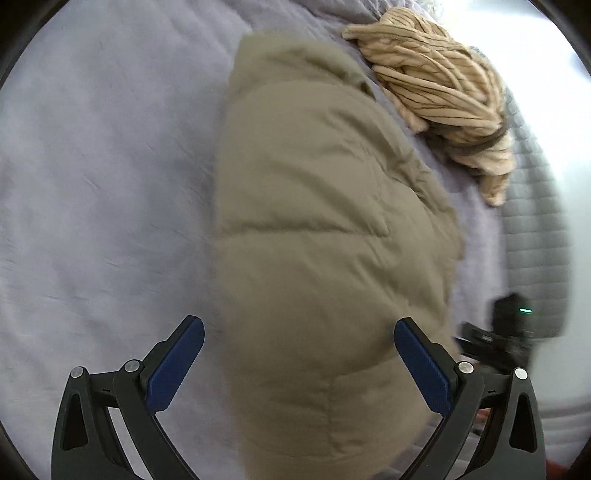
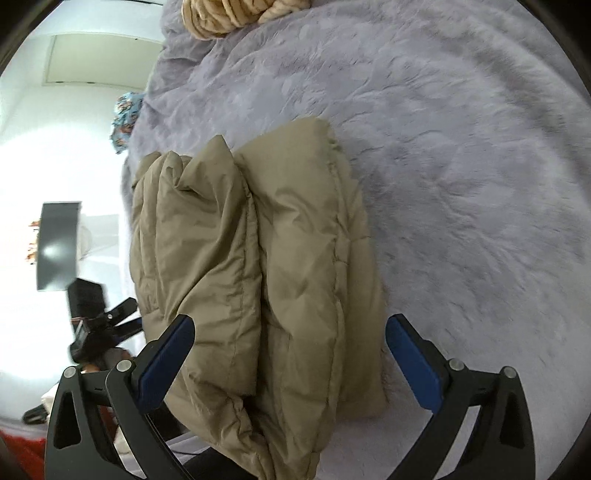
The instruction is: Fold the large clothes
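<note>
A khaki puffer jacket (image 1: 317,229) lies folded lengthwise on a lilac bed cover (image 1: 103,177). My left gripper (image 1: 299,354) is open and hovers over the jacket's near end, one blue pad over the cover, the other over the jacket's right side. In the right wrist view the jacket (image 2: 258,266) shows as two padded layers side by side. My right gripper (image 2: 290,354) is open, its jaws straddling the jacket's near end without gripping it. The other gripper shows at the left edge of the right wrist view (image 2: 99,317) and at the right of the left wrist view (image 1: 498,332).
A beige chunky-knit garment (image 1: 439,92) lies beyond the jacket near the bed's far edge, also in the right wrist view (image 2: 229,14). A grey quilted blanket (image 1: 535,229) hangs off the bed's side. A blue patterned cloth (image 2: 125,122) sits at the bed edge.
</note>
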Available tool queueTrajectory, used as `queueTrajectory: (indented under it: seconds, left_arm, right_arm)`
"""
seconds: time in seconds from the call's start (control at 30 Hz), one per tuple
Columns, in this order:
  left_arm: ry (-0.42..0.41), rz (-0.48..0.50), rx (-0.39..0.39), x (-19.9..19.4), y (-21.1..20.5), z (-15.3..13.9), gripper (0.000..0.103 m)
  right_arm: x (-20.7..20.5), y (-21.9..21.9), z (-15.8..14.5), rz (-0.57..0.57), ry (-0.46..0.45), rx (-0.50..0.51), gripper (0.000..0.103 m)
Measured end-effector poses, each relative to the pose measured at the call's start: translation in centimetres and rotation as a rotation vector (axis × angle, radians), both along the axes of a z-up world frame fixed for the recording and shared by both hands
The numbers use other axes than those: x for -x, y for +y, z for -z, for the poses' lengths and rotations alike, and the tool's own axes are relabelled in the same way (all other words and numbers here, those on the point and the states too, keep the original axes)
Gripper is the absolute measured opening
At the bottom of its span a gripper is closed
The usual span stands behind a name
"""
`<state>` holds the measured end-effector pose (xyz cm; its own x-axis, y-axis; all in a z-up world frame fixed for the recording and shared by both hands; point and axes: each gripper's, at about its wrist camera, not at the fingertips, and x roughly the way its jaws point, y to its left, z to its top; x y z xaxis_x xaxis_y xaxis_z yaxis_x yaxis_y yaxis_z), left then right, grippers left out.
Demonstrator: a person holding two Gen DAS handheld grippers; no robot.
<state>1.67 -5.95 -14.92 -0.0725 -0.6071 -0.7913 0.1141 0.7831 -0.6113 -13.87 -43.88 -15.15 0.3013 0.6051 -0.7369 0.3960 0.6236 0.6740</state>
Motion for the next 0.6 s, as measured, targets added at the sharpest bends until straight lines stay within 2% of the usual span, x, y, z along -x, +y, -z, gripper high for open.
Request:
queueTrajectory:
  seconds: [0.1,0.27,0.43,0.5,0.53,0.6]
  left_arm:
    - [0.045,0.018,0.077,0.1,-0.4,2.0,0.103]
    - [0.048,0.057,0.125,-0.3,-1.5,3.9,0.103]
    - [0.101,0.048,0.173,-1.1,-2.4,5.8,0.103]
    - [0.095,0.051,0.170,-1.3,-3.1,5.7,0.103]
    - [0.083,0.057,0.163,-1.3,-3.4,5.3,0.103]
    - [0.061,0.064,0.154,-1.2,-3.7,4.5,0.096]
  right_arm:
    - [-1.4,0.2,2.0,-0.027,0.005,-0.072,0.103]
    - [-4.2,1.7,4.6,-0.092,0.002,-0.122,0.103]
    - [-5.8,1.8,6.5,-0.047,0.029,-0.179,0.103]
    - [-5.7,1.7,6.6,-0.022,0.042,-0.184,0.103]
    - [-5.6,1.7,6.6,-0.009,0.052,-0.182,0.101]
    - [-5.2,1.7,6.2,0.027,0.062,-0.198,0.090]
